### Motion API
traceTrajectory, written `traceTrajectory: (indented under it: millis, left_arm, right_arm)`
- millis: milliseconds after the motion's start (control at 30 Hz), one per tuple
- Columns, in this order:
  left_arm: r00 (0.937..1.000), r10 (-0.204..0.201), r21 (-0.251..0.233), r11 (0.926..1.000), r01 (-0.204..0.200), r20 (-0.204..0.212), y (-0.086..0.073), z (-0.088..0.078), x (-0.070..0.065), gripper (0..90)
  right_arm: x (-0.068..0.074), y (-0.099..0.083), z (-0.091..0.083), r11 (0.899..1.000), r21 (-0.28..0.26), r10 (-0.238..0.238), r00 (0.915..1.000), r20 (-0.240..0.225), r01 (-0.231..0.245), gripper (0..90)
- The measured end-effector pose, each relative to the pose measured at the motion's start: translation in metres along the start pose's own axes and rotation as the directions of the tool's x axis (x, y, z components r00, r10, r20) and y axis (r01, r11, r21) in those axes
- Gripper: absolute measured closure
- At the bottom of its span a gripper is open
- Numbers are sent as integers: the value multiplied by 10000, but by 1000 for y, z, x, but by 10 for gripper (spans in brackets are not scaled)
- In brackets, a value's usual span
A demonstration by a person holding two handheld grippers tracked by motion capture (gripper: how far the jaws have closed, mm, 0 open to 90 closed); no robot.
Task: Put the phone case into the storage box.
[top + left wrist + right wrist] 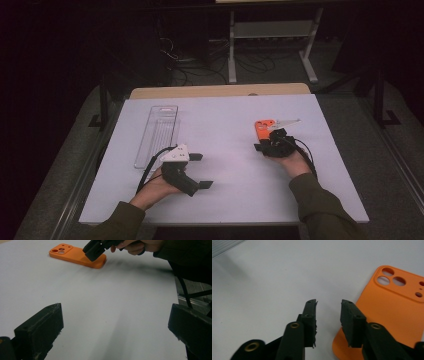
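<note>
Right gripper view: phone case [392, 305] beside jaws.

Phone case [387, 307]: matt orange plastic, smooth. Tray [157, 135]: clear ribbed plastic. Table [225, 165]: matt white. Gripper pads [310, 315]: black, rough-edged.

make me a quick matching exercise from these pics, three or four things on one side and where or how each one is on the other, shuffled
Things:
1. orange phone case
2. clear plastic tray
3. left gripper
4. right gripper

Descriptions:
A. jaws wide apart over bare table, nothing between them
B. lying flat with its camera cutouts up
C. open, at the near edge of the case
D. long, on the table's left side

Pairs: 1-B, 2-D, 3-A, 4-C
</note>
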State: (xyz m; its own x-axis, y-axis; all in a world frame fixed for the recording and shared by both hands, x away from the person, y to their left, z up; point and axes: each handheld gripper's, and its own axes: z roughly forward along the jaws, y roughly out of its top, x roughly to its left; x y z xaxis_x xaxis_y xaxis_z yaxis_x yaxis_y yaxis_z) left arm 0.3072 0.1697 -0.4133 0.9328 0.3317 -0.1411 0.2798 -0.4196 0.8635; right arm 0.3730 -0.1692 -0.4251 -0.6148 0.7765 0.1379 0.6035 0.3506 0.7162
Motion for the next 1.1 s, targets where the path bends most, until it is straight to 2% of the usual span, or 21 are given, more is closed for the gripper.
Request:
traceTrajectory:
  millis: [67,100,233,400,567,767,900,1100]
  left_arm:
    - [9999,89,-4,10000,-89,-51,1,-1,1,0]
    - [10000,36,-148,9999,-37,-92,1,-1,2,0]
    - [9999,-30,-176,9998,27,-165,1,-3,6,0]
    - [9992,272,-68,9996,-274,-306,1,-2,8,0]
    - [9992,212,-145,9997,-217,-339,1,-1,10,0]
    - [9992,245,-66,9997,-247,-311,1,-1,9,0]
    - [9993,188,-111,9998,-191,-310,0,-1,10,0]
    - [9994,180,-108,9998,-183,-303,0,-1,9,0]
  right_arm:
    - [2,0,3,9997,227,-43,10000,-14,44,772]
    - [2,0,3,9997,227,-43,10000,-14,44,772]
    - [0,-1,4,9990,456,33,10000,-83,-29,880]
    - [-1,-3,6,9976,690,-34,10000,10,33,885]
    - [-3,-6,10,9945,1046,-118,9998,142,102,886]
    - [-4,-7,10,9939,1095,-118,9998,190,97,887]
    - [-4,-7,9,9933,1146,-207,9991,375,163,888]
    - [-9,-8,4,9928,1195,-49,9974,715,-36,888]
